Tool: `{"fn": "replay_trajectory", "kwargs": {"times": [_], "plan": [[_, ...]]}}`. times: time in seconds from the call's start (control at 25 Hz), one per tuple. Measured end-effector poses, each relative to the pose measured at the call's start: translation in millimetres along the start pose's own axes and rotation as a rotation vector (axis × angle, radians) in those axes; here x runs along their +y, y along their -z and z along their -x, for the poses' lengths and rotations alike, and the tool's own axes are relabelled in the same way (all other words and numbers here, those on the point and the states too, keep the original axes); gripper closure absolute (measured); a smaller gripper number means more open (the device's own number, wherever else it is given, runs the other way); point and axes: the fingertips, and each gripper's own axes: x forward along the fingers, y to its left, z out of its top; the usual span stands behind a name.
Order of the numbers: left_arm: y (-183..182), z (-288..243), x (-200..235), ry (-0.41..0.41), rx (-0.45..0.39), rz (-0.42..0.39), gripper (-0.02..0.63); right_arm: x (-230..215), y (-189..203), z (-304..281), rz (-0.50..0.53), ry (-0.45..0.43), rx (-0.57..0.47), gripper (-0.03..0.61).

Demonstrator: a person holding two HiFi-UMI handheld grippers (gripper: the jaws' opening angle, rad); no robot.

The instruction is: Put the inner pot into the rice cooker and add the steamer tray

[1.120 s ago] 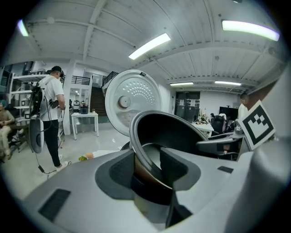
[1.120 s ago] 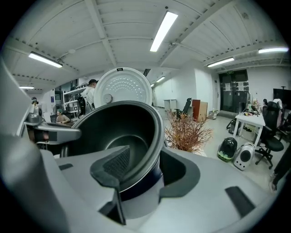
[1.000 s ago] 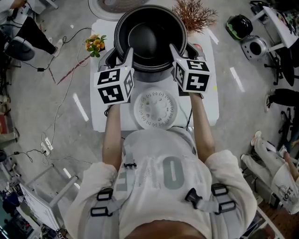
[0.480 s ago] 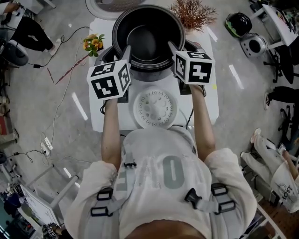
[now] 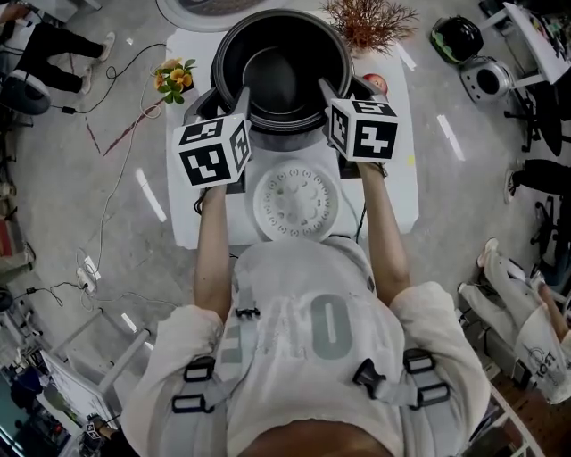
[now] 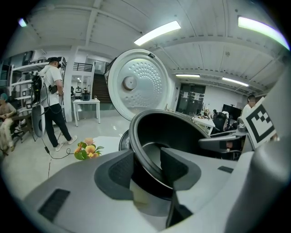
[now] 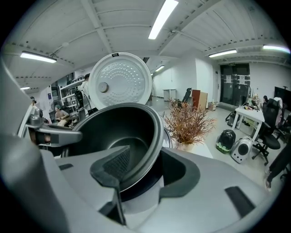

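Note:
The black inner pot [image 5: 282,71] hangs over the open rice cooker [image 5: 209,107] at the far side of the white table [image 5: 192,219]. My left gripper [image 5: 243,96] is shut on the pot's left rim, and my right gripper [image 5: 323,89] is shut on its right rim. In the left gripper view the rim of the pot [image 6: 173,132] runs between the pads of the left gripper [image 6: 148,164]. The right gripper view shows the pot [image 7: 113,132] clamped the same way by the right gripper [image 7: 143,166]. The white perforated steamer tray [image 5: 296,202] lies flat on the table, nearer to me.
The cooker's lid [image 6: 142,84] stands open behind the pot. A small bunch of orange flowers [image 5: 172,78] sits at the table's far left and a dried brown plant [image 5: 368,20] at its far right. A person [image 6: 52,102] stands on the floor beyond.
Both grippers have sunk a little with the pot held between them, towards the cooker. The steamer tray has not moved.

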Motion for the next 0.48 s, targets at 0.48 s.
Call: {"fn": "replay_trajectory", "kwargs": {"times": [0.48], "plan": [[0.0, -6.1, 5.6, 0.024, -0.047, 0.078, 0.442, -1.5, -4.5, 0.5, -0.086, -0.006, -0.083, 0.379]]}}
